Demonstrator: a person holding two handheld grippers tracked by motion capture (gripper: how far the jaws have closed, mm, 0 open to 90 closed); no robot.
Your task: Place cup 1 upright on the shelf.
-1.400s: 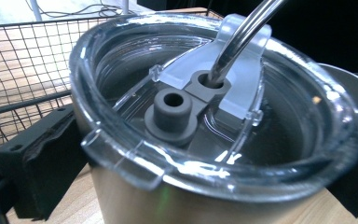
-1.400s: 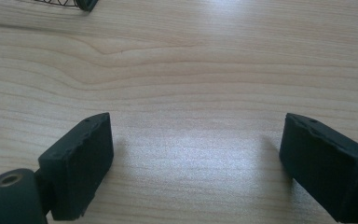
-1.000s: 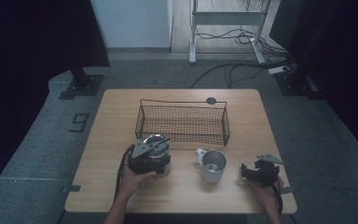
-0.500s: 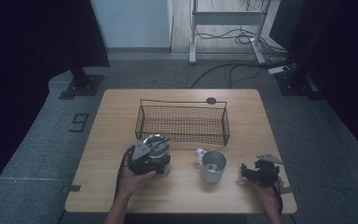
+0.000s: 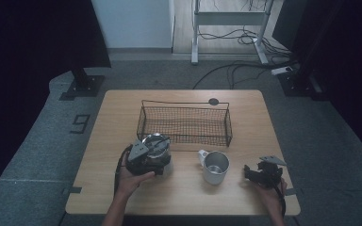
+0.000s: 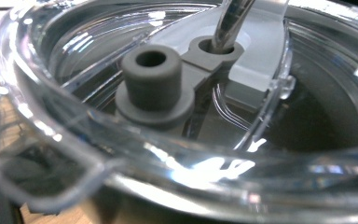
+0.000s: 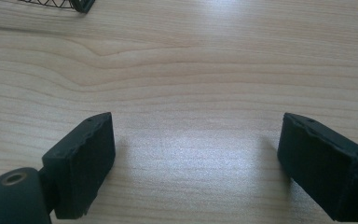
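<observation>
A metal tumbler (image 5: 156, 142) with a clear lid (image 6: 177, 116) stands left of centre on the wooden table (image 5: 184, 197). The lid carries a grey stopper (image 6: 151, 79) and a metal straw (image 6: 230, 18). My left gripper (image 5: 153, 158) is pressed up against the tumbler from the near side, and its jaws, which have been closing, are hidden under the lid. A steel mug (image 5: 215, 165) with a white handle stands to the right. Farther right my right gripper (image 5: 250, 173) rests low over bare wood. Its jaws (image 7: 196, 163) have just been closing but stand apart with nothing between them.
A black wire basket (image 5: 184, 125) sits behind the tumbler and the mug, and its corner (image 7: 70, 4) shows in the right gripper view. A small dark disc (image 5: 213, 101) lies at the table's far edge. Cables and a stand's legs are on the floor beyond.
</observation>
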